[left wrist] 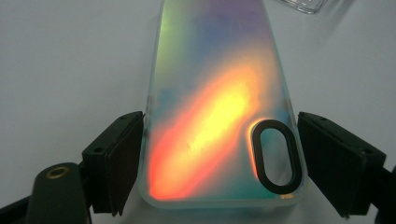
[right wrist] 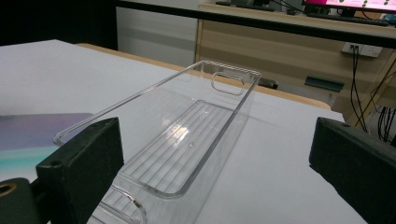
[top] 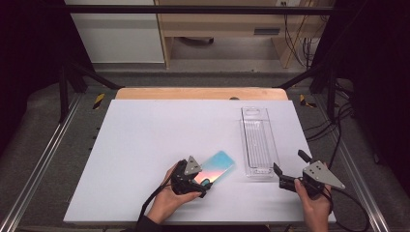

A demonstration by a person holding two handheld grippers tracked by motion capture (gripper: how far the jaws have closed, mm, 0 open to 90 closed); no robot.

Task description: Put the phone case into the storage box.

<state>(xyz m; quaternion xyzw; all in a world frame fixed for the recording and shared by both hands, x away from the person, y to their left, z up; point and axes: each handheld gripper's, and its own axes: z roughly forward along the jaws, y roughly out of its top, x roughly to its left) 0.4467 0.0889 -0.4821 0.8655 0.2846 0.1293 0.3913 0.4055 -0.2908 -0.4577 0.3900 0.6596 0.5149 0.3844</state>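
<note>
I see a shiny rainbow phone case point(left wrist: 219, 116) lying flat on the white bench point(top: 145, 145), near my side of it. Its back faces up, and the black ring around the camera hole point(left wrist: 274, 156) is at the end closest to me.

My left gripper point(top: 205, 184) is right at that end. Its jaws are apart, 1 on each long side of the case. The left jaw looks like it is just at the edge of the case. The right jaw has a small gap. They are not squeezing it yet.

My right gripper point(top: 290, 169) waits near the close end of a clear plastic tray point(top: 256, 140), just right of the case. Its jaws are wide apart and hold nothing.

I think the case is light and a bit bendy. It looks smooth, so it could slip. It is thin and lies flat, so the jaws must stay low. I would pinch it across its 2 long sides, just past the camera hole, where the rim is thicker. A soft squeeze should do, because a hard one could make it bow and pop out.
</note>
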